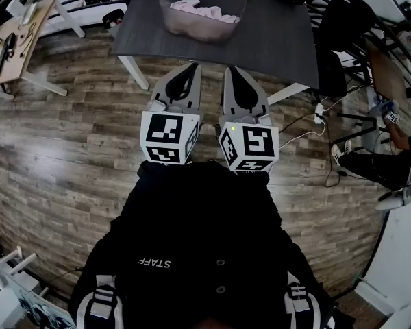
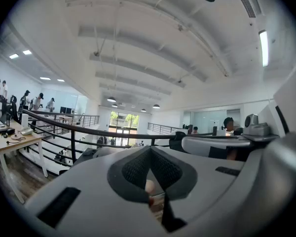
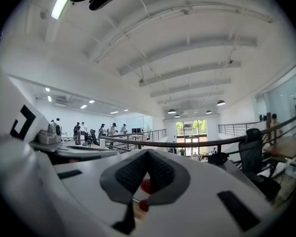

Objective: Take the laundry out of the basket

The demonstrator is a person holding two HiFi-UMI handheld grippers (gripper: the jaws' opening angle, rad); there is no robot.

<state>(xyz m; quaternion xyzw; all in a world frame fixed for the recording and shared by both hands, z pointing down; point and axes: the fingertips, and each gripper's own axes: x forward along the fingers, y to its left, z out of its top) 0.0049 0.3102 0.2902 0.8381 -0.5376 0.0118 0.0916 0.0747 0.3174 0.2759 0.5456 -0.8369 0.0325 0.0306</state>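
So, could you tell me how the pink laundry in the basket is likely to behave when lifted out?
The pink laundry lies crumpled in soft folds, so it will probably hang limp, not stiff. Bunched together in the basket, one piece may drag others along.

left gripper [image 2: 150,149]: jaws closed tip to tip, nothing between them. beyond the tips, a black railing [image 2: 64,125] crosses the view. wooden desk [image 2: 19,138] at far left, people [image 2: 37,102] standing behind it. white beamed ceiling [image 2: 153,43] overhead; strip light [image 2: 264,48] lit at upper right.
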